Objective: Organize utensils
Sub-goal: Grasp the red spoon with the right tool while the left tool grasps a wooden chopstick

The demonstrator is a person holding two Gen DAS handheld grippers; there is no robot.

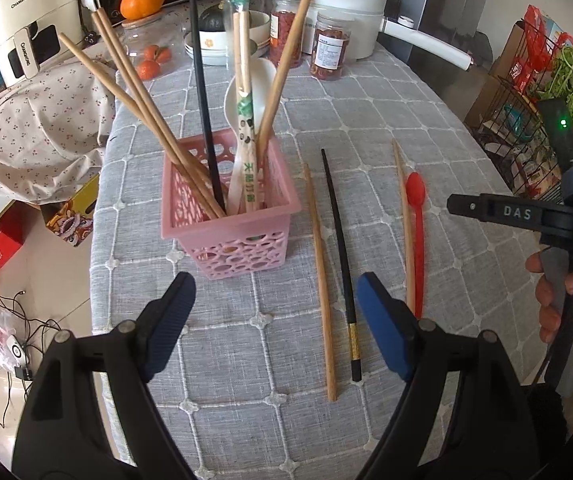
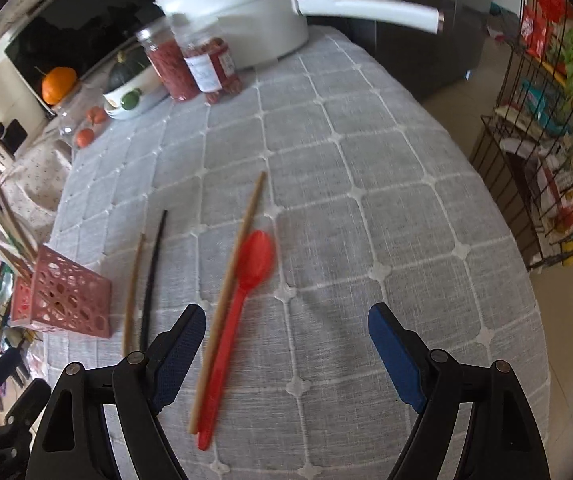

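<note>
Left wrist: perforated pink plastic basket [image 1: 230, 216] holds wooden chopsticks [image 1: 154, 120]; both grippers gape wide.

White pot [image 1: 326, 4], two jars [image 2: 190, 68] and an orange [image 1: 142, 0] on the grey tablecloth [image 2: 366, 184]

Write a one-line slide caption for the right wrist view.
Open right gripper hovers over a red spoon and wooden chopstick lying side by side on the gray tablecloth.

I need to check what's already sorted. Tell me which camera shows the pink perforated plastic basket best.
The left wrist view: the pink perforated plastic basket stands near centre, sharp, with its open top and upright utensils visible. The right wrist view catches the basket only at its left edge, distorted, its contents largely cut off.
</note>
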